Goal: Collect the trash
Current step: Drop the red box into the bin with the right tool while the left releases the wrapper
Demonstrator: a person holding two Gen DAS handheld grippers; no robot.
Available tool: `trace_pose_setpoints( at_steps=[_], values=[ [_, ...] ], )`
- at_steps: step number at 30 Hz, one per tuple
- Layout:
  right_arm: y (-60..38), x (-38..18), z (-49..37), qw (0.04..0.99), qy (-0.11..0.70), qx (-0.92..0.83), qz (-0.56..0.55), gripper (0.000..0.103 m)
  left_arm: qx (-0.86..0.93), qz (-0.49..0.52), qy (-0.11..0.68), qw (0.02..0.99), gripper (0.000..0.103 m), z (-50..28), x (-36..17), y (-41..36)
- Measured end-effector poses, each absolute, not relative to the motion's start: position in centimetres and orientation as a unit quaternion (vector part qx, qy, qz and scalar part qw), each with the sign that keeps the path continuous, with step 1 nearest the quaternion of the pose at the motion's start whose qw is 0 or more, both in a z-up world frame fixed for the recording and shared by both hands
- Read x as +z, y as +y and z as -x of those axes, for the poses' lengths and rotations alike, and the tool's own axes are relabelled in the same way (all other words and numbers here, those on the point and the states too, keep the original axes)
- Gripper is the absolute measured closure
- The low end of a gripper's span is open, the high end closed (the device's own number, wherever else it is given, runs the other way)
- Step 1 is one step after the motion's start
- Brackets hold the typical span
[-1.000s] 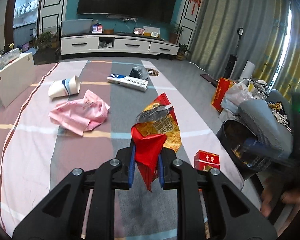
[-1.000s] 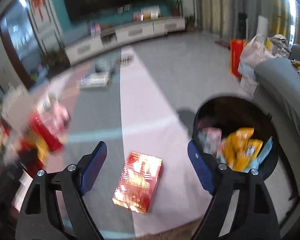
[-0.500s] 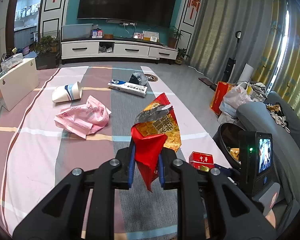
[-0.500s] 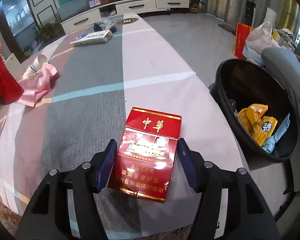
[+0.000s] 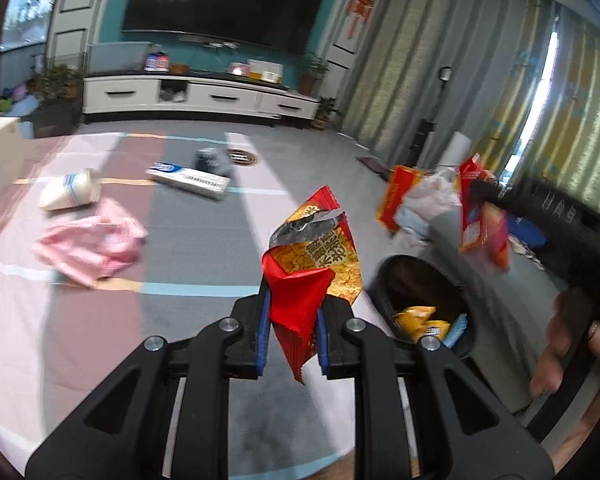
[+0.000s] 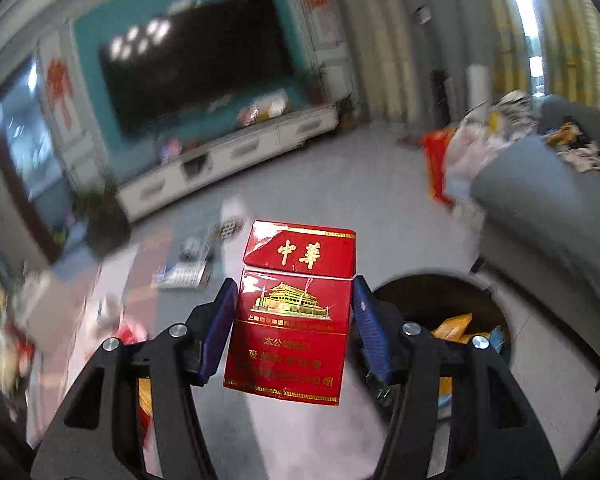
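Right gripper (image 6: 292, 320) has its blue pads clamped on a glossy red cigarette pack (image 6: 296, 308), held up in the air just left of the round black bin (image 6: 496, 304), which has yellow wrappers and something blue inside. Left gripper (image 5: 290, 332) is pinching a crinkly red-and-gold foil wrapper (image 5: 312, 268) above the striped cloth (image 5: 188, 280).

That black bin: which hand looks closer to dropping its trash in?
Probably the right. Its gripper holds the red cigarette pack lifted beside the black bin. The left gripper clamps its red wrapper over the table.
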State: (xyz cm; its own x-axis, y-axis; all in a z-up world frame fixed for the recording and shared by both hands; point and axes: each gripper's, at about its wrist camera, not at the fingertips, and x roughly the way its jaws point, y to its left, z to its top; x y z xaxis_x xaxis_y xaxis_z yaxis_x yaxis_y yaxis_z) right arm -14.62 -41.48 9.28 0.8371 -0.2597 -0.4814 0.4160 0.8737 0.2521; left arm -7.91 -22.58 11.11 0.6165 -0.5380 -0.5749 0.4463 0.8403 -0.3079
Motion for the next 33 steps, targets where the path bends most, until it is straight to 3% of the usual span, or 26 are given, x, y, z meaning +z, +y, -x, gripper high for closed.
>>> trace_pose_setpoints(
  at_steps=[5, 22, 23, 25, 27, 28, 30, 33],
  values=[
    [-46.4, 9.0, 18.2, 0.920, 0.182, -0.280, -0.206, 0.045, -0.346, 0.080, 0.358, 0.863, 0.083, 7.1, 10.6, -28.2],
    [-54.9, -1.7, 17.9, 0.827, 0.270, -0.342, -0.354, 0.044, -0.427, 0.045, 0.459, 0.778, 0.082, 4.6, 3.4, -42.6],
    [-55.1, -2.0, 17.9, 0.824, 0.272, -0.344, -0.357, 0.044, -0.428, 0.044, 0.463, 0.775, 0.077, 4.6, 3.1, -42.8],
    [-55.3, -2.2, 18.0, 0.820, 0.275, -0.346, -0.364, 0.044, -0.428, 0.040, 0.467, 0.773, 0.055, 4.8, 2.7, -43.0],
    [-55.5, -2.4, 18.2, 0.818, 0.273, -0.339, -0.377, 0.033, -0.429, 0.050, 0.463, 0.774, 0.028, 4.8, 2.8, -42.5],
    [-55.4, -2.4, 18.3, 0.819, 0.268, -0.334, -0.382, 0.024, -0.427, 0.057, 0.460, 0.776, 0.025, 4.7, 3.0, -42.0],
    [-55.0, -1.8, 18.3, 0.823, 0.261, -0.332, -0.380, 0.020, -0.420, 0.066, 0.457, 0.781, 0.010, 4.5, 3.5, -40.9],
    [-54.3, -0.8, 18.0, 0.826, 0.256, -0.338, -0.370, 0.013, -0.391, 0.077, 0.440, 0.805, 0.006, 3.8, 4.5, -38.1]
  ],
)
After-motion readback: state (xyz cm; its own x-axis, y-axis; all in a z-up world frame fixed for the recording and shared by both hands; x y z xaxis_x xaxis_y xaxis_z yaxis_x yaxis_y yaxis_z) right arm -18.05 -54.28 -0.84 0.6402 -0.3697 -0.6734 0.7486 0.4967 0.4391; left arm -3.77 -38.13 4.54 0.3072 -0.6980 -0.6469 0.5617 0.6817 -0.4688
